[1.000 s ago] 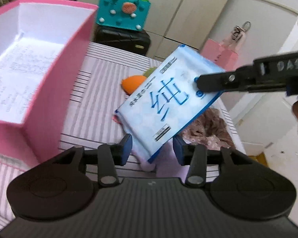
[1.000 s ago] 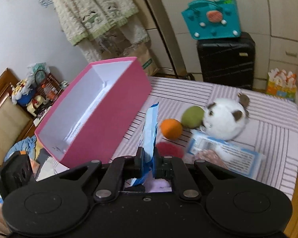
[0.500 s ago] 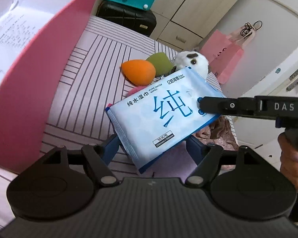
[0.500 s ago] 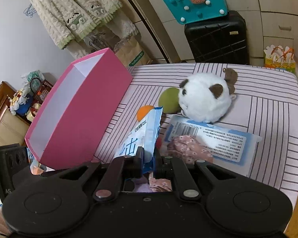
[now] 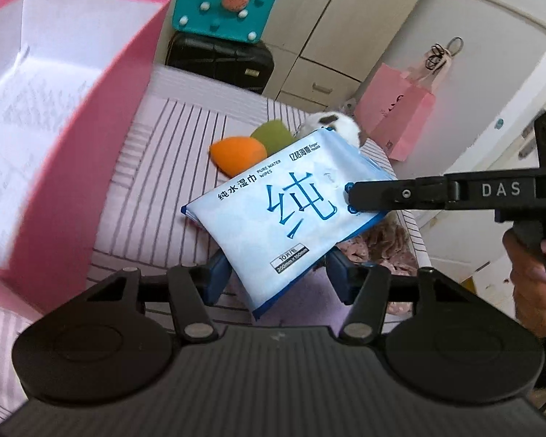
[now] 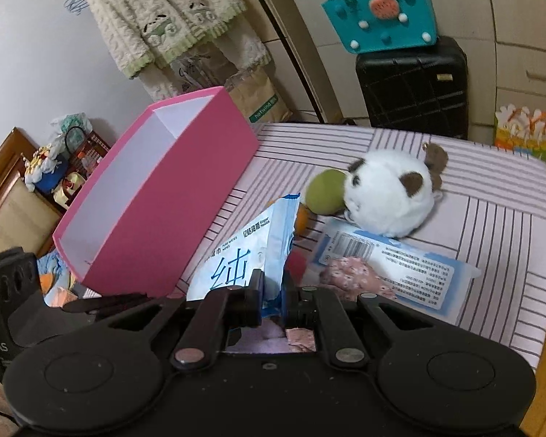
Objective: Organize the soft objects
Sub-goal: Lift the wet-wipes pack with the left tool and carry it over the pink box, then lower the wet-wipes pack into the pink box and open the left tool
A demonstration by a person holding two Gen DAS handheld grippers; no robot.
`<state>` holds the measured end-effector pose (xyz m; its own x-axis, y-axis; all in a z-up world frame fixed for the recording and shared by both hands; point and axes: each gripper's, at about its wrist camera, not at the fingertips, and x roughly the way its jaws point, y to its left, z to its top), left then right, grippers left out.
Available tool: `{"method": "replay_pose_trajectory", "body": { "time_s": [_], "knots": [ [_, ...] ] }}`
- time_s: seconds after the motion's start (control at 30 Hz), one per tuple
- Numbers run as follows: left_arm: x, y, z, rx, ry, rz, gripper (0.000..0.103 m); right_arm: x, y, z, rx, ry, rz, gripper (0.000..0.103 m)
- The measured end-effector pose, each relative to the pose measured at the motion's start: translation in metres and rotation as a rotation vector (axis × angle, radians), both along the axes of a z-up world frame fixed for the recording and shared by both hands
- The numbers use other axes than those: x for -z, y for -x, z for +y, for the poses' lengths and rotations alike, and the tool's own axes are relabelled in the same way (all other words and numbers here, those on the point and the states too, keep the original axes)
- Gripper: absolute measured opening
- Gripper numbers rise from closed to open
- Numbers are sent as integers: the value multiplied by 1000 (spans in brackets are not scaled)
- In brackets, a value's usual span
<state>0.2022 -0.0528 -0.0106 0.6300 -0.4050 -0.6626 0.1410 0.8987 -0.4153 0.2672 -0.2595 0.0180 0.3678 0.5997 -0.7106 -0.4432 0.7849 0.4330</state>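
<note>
1. While right gripper pinches wipes pack above the table's near edge, left gripper waits beneath, jaws spread.
2. Step: transfer; next, carry it into pink box at the table's left edge.

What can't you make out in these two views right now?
- Orange sponge: right wrist view, mostly hidden behind the held wipes pack.
- Plush toy: left wrist view, mostly hidden behind that pack.
- Pink box interior print: left wrist view, motion-blurred, unreadable.
- Floral cloth: right wrist view, near part hidden by the right gripper.
</note>
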Motion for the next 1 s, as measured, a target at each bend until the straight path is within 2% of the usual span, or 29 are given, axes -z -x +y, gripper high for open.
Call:
{"method": "replay_pose_trajectory", "body": {
  "time_s": [0.17, 0.33, 0.5, 0.67, 0.77, 0.83, 1.0],
  "knots": [
    [-30, 16, 11, 45, -54, -38, 55, -25, 16, 12, -29, 24, -43, 12],
    [-59, 31, 25, 84, -146, -100, 54, -50, 30, 32, -66, 50, -86, 13],
    [-85, 38, 49, 86, -169, -107, 52, -72, 30, 55, -98, 38, -99, 13],
    [-110, 40, 78, 93, -166, -134, 51, -97, 31, 78, -136, 33, -155, 13],
    [-115, 31, 106, 115, -152, -115, 50, -105, 24, 96, -179, 25, -156, 12],
    [-115, 24, 119, 114, -185, -123, 49, -105, 18, 112, -206, 32, -157, 12],
    [-109, -8, 149, 87, -229, -67, 48, -91, -19, 148, -243, 33, -113, 12]
  ]
}}
